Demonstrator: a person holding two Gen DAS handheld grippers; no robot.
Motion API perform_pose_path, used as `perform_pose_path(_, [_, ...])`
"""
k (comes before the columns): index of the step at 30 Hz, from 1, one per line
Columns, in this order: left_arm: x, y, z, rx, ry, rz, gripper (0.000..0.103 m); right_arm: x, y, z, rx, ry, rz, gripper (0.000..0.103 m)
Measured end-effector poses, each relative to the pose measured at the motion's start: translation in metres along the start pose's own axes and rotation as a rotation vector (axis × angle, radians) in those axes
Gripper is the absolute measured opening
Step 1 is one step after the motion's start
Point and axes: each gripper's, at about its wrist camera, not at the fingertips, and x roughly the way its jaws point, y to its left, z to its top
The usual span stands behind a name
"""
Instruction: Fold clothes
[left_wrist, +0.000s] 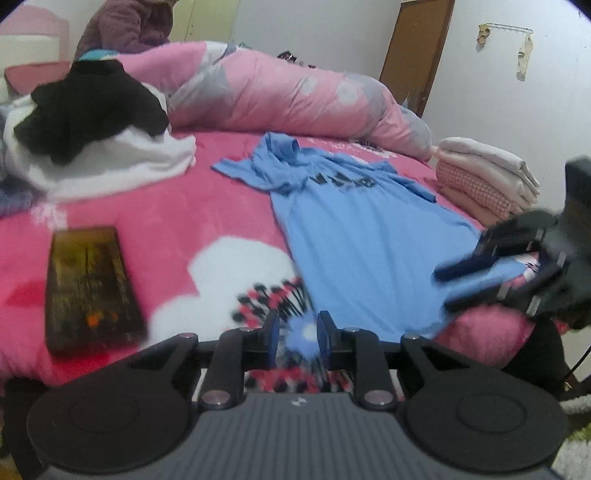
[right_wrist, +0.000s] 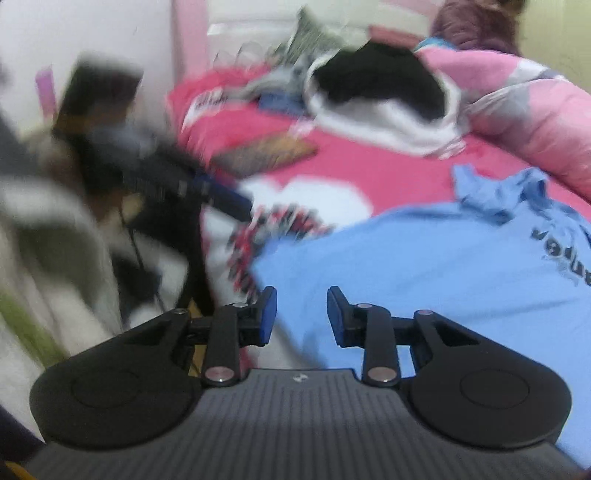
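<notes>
A light blue T-shirt (left_wrist: 362, 236) with dark lettering lies spread lengthwise across the centre of the left wrist view, on a pink fleece blanket (left_wrist: 155, 206). Its body is flat, its sleeves and collar rumpled, and no fold shows in it. At right, a stack of folded cream and pink-checked linens (left_wrist: 484, 177) sits by the bed's edge. In the upper left, a heap of black and white clothes (left_wrist: 92, 136) remains unfolded. The left gripper (left_wrist: 297, 338), jaws apart with nothing between them, hovers at the shirt's hem. The right gripper (right_wrist: 302, 314), jaws also apart and empty, hangs over the shirt's lower edge. A phone (left_wrist: 88, 288) lies at lower left.
</notes>
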Motion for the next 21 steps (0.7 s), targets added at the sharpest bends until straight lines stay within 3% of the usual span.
perform_pose_path(4, [0.023,0.003,0.014,-0.010,-0.006,-0.045,0.029,-0.014,-0.046,0.031,0.121,-0.098,-0.036,0.030])
perform_pose_path(10, [0.077,-0.001,0.024,-0.025,0.009,-0.092,0.032,0.044,-0.098,0.074,0.050,-0.036,-0.173,0.035])
perform_pose_path(14, [0.098,0.000,0.016,-0.039,0.005,-0.118,0.031,0.109,-0.130,0.098,-0.028,0.061,-0.255,0.041])
perform_pose_path(21, [0.097,0.018,-0.004,-0.074,-0.074,-0.221,0.031,0.209,-0.174,0.136,-0.068,0.135,-0.282,0.038])
